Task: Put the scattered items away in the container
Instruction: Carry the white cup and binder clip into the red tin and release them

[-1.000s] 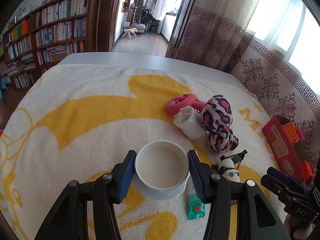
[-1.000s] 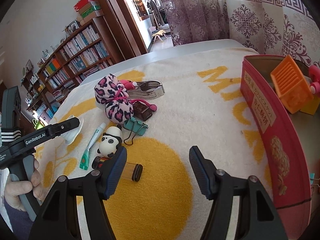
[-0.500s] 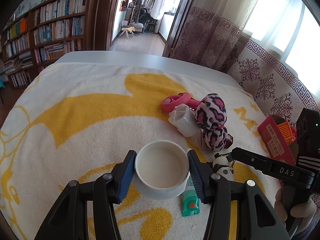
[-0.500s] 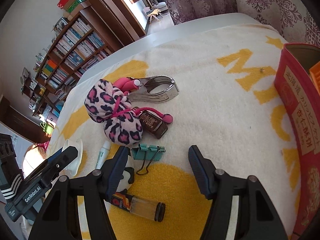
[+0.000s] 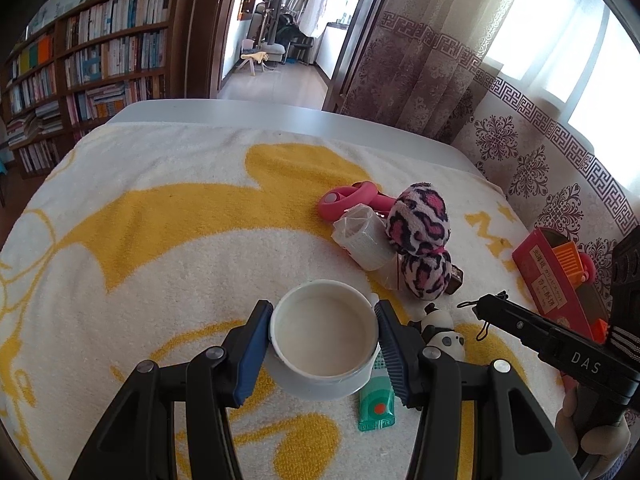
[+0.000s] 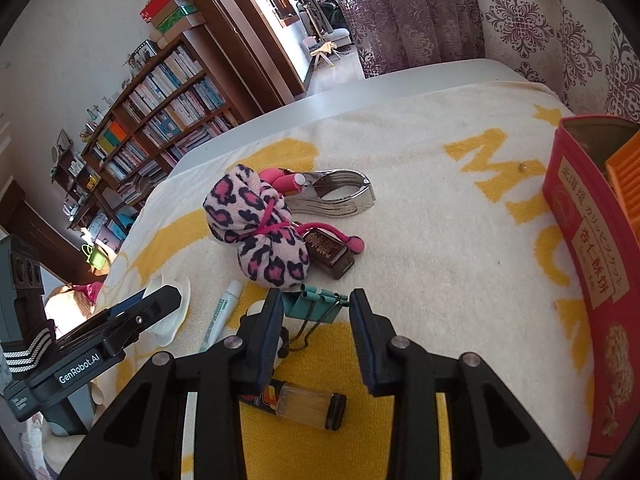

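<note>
While both grippers work over the yellow-and-white towel [image 6: 460, 240], the scene reads:

Left gripper [image 5: 324, 338]: clamped on a white round lid [image 5: 324, 340], both pads against its rim, above the towel.

Right gripper [image 6: 316, 320]: jaws closing around a teal binder clip [image 6: 316, 306]; the left pad touches the clip, the right pad stands apart from it.

Container: a red tin box [image 6: 592, 248] at the towel's right edge, an orange ridged piece [image 6: 624, 184] inside it.

Scattered items: leopard-print plush bundle [image 6: 260, 232], brown bottle [image 6: 332, 252] beside it, metal clamp with pink handles [image 6: 336, 196], white-and-green tube [image 6: 222, 316], panda figure [image 5: 440, 332], clear vial with black cap [image 6: 308, 400] under the right gripper.
</note>
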